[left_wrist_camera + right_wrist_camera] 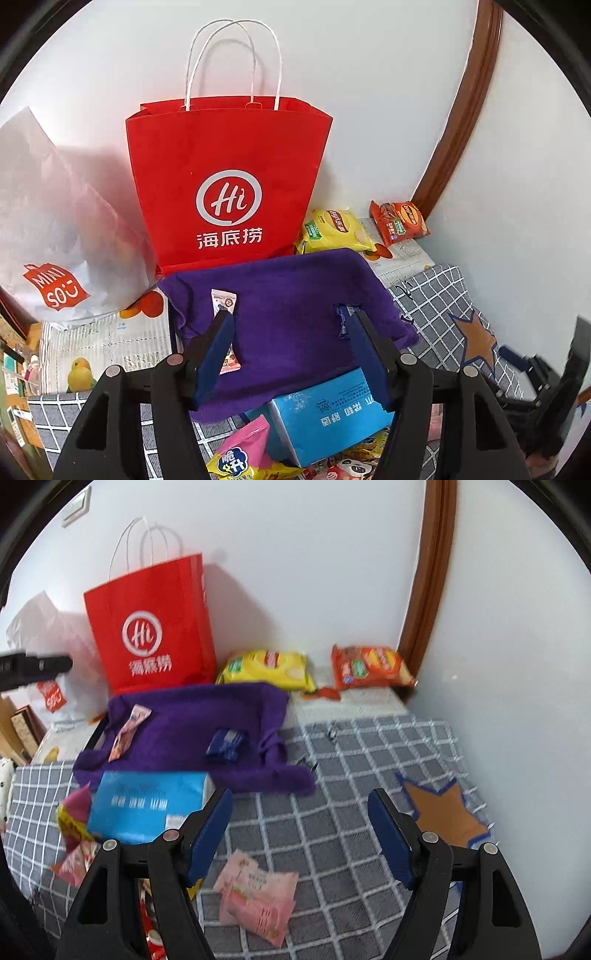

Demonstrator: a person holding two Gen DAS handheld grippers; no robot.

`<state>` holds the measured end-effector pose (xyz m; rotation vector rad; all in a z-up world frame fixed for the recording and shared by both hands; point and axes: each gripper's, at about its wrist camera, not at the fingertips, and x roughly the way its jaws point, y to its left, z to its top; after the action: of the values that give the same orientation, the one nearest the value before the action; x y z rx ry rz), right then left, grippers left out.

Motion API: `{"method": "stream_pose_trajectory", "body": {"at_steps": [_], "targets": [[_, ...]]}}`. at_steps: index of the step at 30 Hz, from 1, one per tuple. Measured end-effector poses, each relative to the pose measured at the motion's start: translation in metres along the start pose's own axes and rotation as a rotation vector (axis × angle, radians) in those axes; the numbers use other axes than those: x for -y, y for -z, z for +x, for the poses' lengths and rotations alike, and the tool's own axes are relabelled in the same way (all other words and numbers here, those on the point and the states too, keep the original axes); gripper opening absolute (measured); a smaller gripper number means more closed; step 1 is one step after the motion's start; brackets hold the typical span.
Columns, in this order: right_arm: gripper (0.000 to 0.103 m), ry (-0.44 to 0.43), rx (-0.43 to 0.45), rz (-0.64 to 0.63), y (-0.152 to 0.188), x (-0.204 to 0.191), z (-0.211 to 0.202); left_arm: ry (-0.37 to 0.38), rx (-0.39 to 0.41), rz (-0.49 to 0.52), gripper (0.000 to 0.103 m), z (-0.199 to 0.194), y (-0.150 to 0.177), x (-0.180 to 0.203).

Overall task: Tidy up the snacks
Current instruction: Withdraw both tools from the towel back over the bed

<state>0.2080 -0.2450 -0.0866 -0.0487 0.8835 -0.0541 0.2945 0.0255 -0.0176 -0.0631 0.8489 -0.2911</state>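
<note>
Bare checked blanket point(332, 775) right of purple towel point(192, 731), open passage, red paper bag point(151, 627) blocking behind towel, blue tissue pack point(147, 805) crowding towel's near edge, pink packet point(258, 897) lying nearer still

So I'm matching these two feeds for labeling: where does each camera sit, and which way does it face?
Left wrist: on the left gripper, low over the purple towel, facing the red bag at the wall; its open fingers show, with the right gripper at the right edge.
Right wrist: on the right gripper, further right over the checked sheet, facing the same wall; its open fingers show.
Shared: bag, towel, blue tissue pack, yellow chips, orange chips.
</note>
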Motion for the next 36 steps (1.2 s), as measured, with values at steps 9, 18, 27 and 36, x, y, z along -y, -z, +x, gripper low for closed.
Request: {"method": "stream_pose_trajectory", "body": {"at_steps": [9,18,27,36], "targets": [[0.075,-0.037,-0.158,-0.01,0.043,-0.008,0.033,0.006,-0.004,0.013,0.063,-0.001,0.001,0.003],[0.075,-0.08,-0.25,0.02,0.072,-0.012,0.047,0.016,-0.001,0.019,0.063,-0.003,0.001,0.005],[0.075,-0.094,-0.276,0.026,0.081,-0.013,0.051,0.014,-0.007,0.022,0.063,-0.002,0.001,0.006],[0.074,-0.108,-0.301,0.022,0.086,-0.021,0.061,0.013,-0.007,0.021,0.063,-0.002,0.001,0.007]]}}
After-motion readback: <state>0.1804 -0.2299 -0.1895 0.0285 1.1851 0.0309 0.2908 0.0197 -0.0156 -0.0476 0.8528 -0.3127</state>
